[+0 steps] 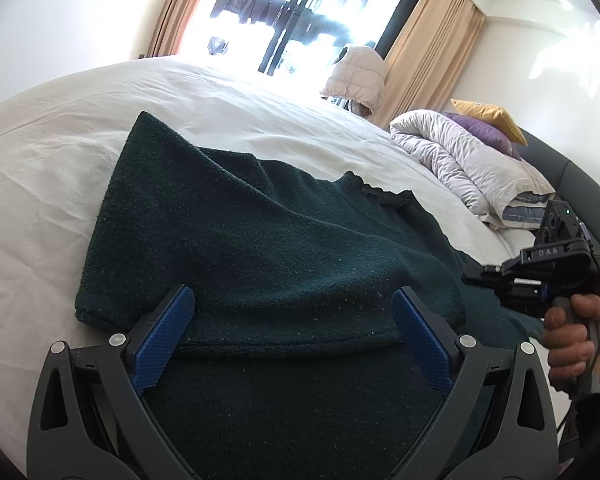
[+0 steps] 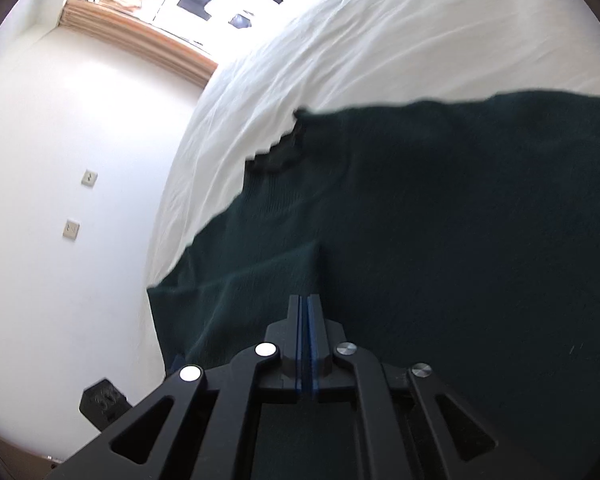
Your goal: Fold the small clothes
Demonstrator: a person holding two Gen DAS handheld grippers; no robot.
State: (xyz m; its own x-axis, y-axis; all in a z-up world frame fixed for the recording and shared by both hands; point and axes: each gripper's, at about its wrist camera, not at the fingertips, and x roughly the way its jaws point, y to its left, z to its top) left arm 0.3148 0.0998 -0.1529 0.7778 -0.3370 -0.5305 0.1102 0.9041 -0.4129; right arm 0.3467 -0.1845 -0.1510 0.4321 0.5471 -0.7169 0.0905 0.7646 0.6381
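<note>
So the dark green knitted sweater (image 1: 260, 248) is lying partly folded on the white bedsheet (image 1: 60, 152), hem end nearest me. My left claw (image 1: 292, 320) is spread wide over the sweater's folded edge, gripping nothing. My right claw (image 2: 309, 308) is nearly closed; looks like it's pinching a ridge of knit, but I can't tell for sure. I'd lift slow and keep that fold even.

white bed (image 1: 260, 92) | bright window (image 1: 300, 12) | beige curtains (image 1: 428, 52) | white walls (image 2: 60, 160)
</note>
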